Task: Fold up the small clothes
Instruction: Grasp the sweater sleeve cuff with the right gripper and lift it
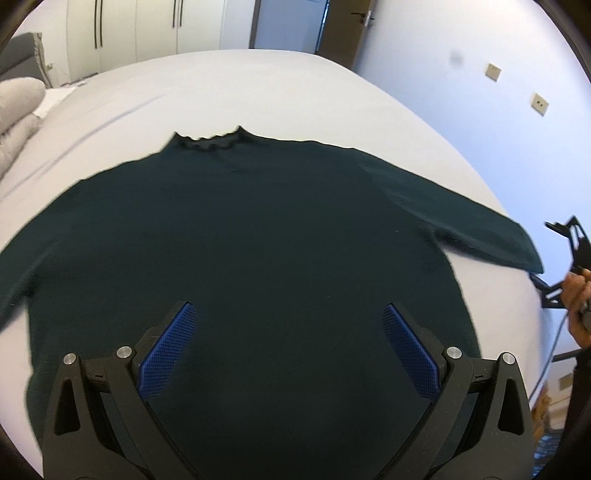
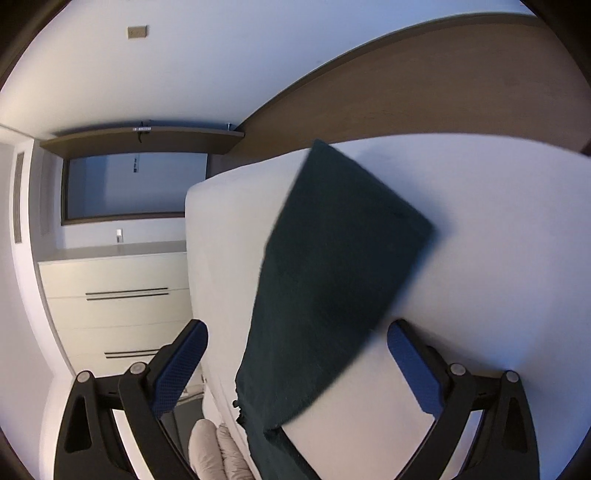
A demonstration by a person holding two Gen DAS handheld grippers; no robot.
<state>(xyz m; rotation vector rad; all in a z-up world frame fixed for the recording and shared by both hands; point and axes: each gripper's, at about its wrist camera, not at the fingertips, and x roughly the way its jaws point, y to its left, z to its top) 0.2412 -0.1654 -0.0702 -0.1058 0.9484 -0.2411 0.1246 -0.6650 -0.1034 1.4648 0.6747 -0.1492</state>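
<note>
The dark green sweater (image 1: pixel 236 236) lies flat on the white bed (image 1: pixel 258 88), collar toward the far edge, sleeves spread along the left-right axis. The left gripper (image 1: pixel 289 350) hovers above its hem, fingers spread wide and empty. The right gripper (image 2: pixel 297 363) is likewise wide apart and empty, over one sleeve (image 2: pixel 332 280) near the bed's edge.

A white bed (image 1: pixel 229 88) fills most of the left wrist view, with a pale quilted pillow (image 1: pixel 18 107) at its left edge. Behind stand white wardrobe doors (image 1: pixel 122 29) with dark bar handles and an open doorway (image 1: pixel 291 24). Two wall sockets (image 1: pixel 493 72) sit on the right wall. The right wrist view shows a wooden headboard (image 2: pixel 424 88), a shelf (image 2: pixel 147 140) over a window (image 2: pixel 136 184) (frosted, nothing visible through it), and cream drawers (image 2: pixel 118 295).
</note>
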